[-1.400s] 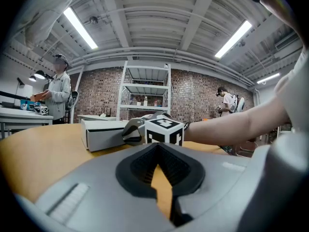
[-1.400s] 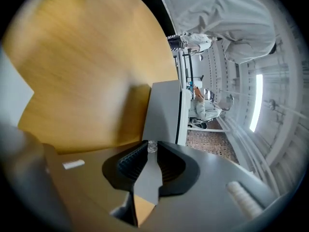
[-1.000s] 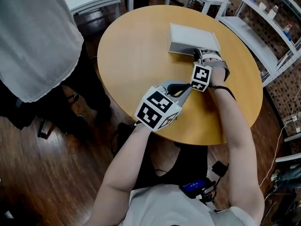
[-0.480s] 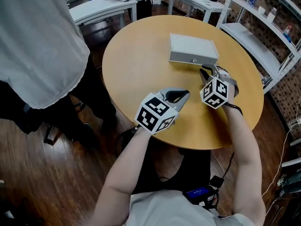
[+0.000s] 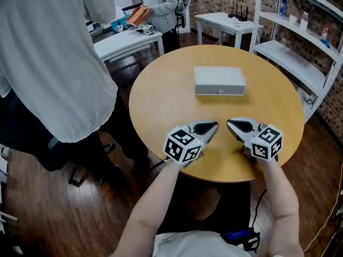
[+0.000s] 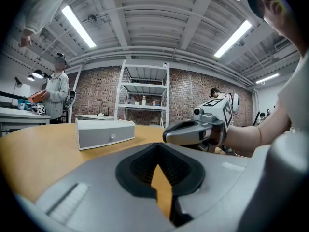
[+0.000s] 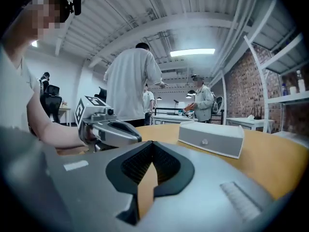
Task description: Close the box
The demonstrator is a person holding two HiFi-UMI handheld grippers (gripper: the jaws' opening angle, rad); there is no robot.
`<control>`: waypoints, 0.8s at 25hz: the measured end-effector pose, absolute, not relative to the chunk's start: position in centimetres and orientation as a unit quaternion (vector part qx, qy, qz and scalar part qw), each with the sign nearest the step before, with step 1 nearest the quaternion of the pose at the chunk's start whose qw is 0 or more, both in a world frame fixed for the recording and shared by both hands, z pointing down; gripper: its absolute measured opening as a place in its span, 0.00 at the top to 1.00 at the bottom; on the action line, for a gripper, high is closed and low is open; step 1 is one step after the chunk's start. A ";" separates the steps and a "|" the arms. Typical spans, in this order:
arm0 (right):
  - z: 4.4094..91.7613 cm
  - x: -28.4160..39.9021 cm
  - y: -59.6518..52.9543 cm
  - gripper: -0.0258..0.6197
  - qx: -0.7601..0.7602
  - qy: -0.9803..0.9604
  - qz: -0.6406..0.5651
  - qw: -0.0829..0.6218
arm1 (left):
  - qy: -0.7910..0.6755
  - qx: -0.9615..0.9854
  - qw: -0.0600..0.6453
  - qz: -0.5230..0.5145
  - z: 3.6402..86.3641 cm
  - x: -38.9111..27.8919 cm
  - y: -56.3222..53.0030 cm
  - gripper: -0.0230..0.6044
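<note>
My right tongs [image 5: 230, 123] now pulled back from box [image 5: 220, 81], jaws together, empty; left tongs [image 5: 215, 125] likewise; box looks shut, task likely done

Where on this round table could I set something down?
The table is bare left and right of the box and in the strip between it and the left gripper and right gripper, which crowd the near edge.
</note>
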State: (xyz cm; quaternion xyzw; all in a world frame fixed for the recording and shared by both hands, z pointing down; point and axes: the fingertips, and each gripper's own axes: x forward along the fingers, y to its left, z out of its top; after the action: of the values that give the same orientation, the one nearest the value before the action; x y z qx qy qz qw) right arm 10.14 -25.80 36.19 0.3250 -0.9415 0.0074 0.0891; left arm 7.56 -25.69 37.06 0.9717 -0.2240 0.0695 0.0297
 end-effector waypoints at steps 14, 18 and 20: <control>36.1 9.8 -26.3 0.96 0.315 -0.947 0.051 0.045 | -0.218 0.973 0.037 0.065 35.8 7.6 -27.4 0.96; 36.1 9.9 -26.7 0.96 0.317 -0.946 0.052 0.047 | -0.216 0.974 0.038 0.063 35.8 7.8 -27.7 0.96; 36.0 9.9 -26.9 0.96 0.317 -0.946 0.051 0.048 | -0.217 0.973 0.039 0.063 35.6 7.8 -28.0 0.96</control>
State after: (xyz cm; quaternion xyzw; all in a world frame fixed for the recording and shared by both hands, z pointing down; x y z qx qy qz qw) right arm 9.93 -26.92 35.97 0.3173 -0.9457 0.0515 0.0481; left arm 7.78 -27.97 35.64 0.9735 -0.2166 0.0626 0.0387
